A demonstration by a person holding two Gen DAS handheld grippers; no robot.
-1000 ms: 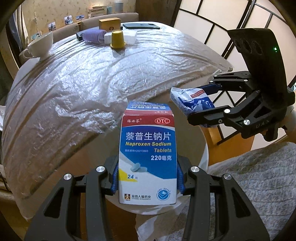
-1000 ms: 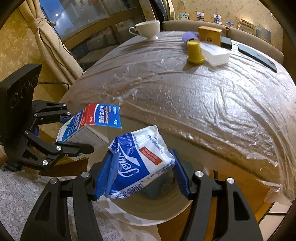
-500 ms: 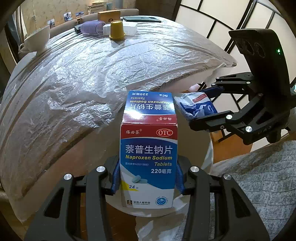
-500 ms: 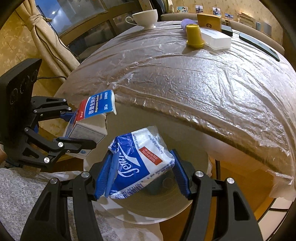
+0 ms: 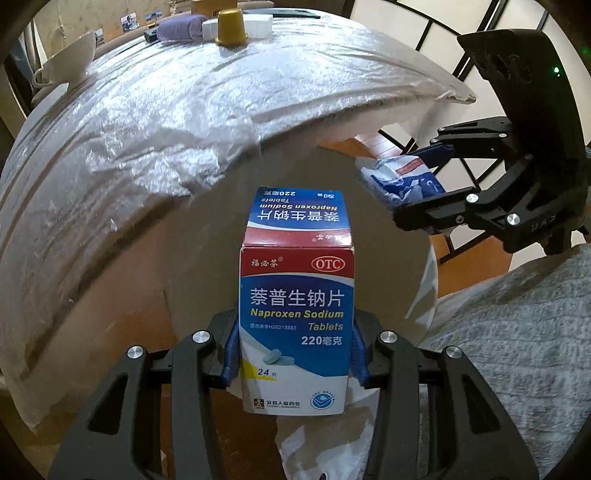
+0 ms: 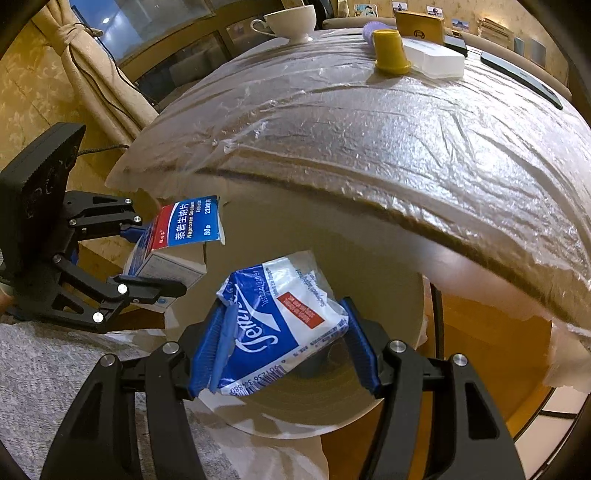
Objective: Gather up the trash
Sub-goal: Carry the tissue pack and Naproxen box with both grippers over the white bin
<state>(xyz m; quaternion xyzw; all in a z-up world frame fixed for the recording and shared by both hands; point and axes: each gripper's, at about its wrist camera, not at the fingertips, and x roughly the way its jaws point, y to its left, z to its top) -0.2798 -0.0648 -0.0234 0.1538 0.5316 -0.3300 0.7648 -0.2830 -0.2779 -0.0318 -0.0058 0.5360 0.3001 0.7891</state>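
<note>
Left gripper (image 5: 295, 354) clamps an upright blue-and-white cardboard medicine box (image 5: 295, 314), top flap open. Right gripper (image 6: 282, 343) pinches a crumpled blue-and-white plastic tissue packet (image 6: 280, 321).

Left wrist: below table (image 5: 155, 122) edge, facing up-forward over bin (image 5: 388, 177), near.
Right wrist: right of bin (image 6: 314, 406), facing across table (image 6: 369, 122), near.
Shared: bin, table, both grippers, yellow cup (image 5: 231, 26) (image 6: 389, 51).

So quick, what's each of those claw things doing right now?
Left gripper: closed on the medicine box.
Right gripper: closed on the tissue pack.
</note>
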